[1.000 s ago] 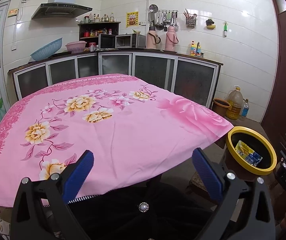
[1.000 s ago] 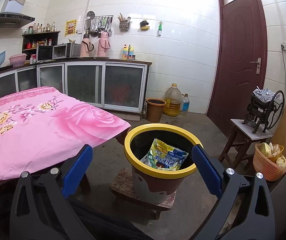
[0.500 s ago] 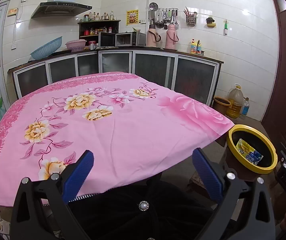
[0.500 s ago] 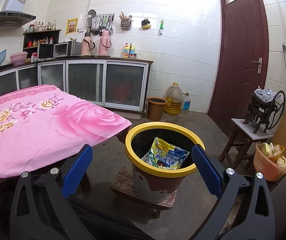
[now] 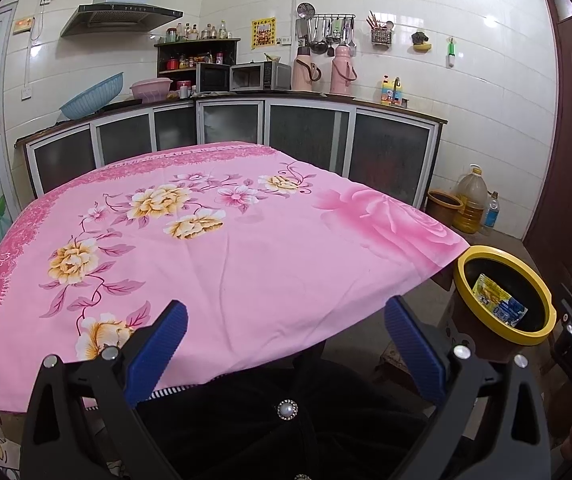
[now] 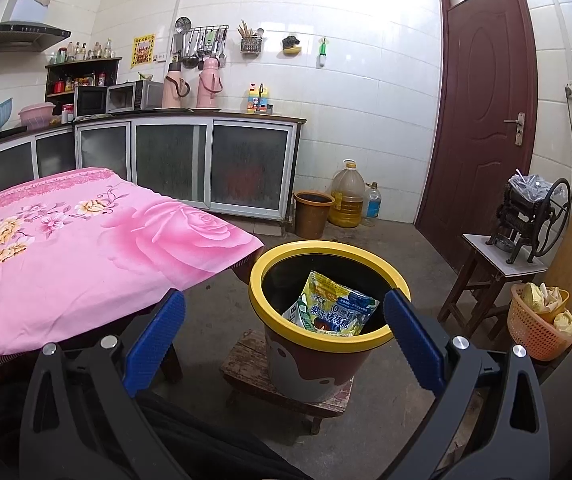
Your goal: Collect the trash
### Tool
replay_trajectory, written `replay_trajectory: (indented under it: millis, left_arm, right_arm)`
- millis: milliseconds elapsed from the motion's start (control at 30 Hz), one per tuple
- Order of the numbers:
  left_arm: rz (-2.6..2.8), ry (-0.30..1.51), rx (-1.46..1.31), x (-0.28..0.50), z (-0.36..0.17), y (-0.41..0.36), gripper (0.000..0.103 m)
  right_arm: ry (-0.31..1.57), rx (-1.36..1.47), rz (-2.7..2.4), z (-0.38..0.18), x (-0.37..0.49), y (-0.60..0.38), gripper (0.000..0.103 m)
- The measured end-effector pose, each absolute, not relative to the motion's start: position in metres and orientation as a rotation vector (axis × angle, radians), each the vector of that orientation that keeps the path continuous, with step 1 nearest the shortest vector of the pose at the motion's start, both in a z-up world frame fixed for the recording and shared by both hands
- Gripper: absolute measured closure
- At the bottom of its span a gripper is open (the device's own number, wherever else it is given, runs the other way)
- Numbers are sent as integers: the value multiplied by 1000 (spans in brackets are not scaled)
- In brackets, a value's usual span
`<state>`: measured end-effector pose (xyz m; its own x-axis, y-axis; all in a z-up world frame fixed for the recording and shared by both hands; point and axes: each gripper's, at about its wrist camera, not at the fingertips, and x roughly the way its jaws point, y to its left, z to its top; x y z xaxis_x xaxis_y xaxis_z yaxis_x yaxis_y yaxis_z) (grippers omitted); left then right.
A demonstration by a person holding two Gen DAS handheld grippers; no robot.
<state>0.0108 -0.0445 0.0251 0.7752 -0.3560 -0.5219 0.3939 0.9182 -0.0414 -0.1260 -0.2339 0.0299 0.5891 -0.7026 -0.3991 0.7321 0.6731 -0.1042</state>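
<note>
A yellow-rimmed bin [image 6: 327, 342] stands on a low wooden stool beside the table corner. Inside it lies a yellow and blue snack bag [image 6: 331, 308]. My right gripper [image 6: 284, 336] hangs open just in front of the bin, nothing between its blue pads. In the left wrist view the same bin [image 5: 503, 336] sits at the right with the snack bag [image 5: 497, 298] in it. My left gripper [image 5: 286, 346] is open over the near edge of the pink flowered tablecloth [image 5: 222, 248], holding nothing.
Dark clothing of the person fills the bottom of both views. A brown bucket [image 6: 313, 214], an oil jug [image 6: 347, 200] and a bottle stand by the cabinets. At the right are a stool with a hand-crank machine [image 6: 525, 216] and an orange basket [image 6: 537, 324].
Both views have shifted only slightly; the bin sits a little lower in the right wrist view. Both grippers stay open and empty.
</note>
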Motion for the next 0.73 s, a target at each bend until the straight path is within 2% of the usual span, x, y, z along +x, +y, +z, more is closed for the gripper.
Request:
replay_trajectory:
  millis: [733]
  left_arm:
    - [-423,569,79,10,22,-48,8]
  right_arm:
    - [440,82,-835,26,-126,-235,8]
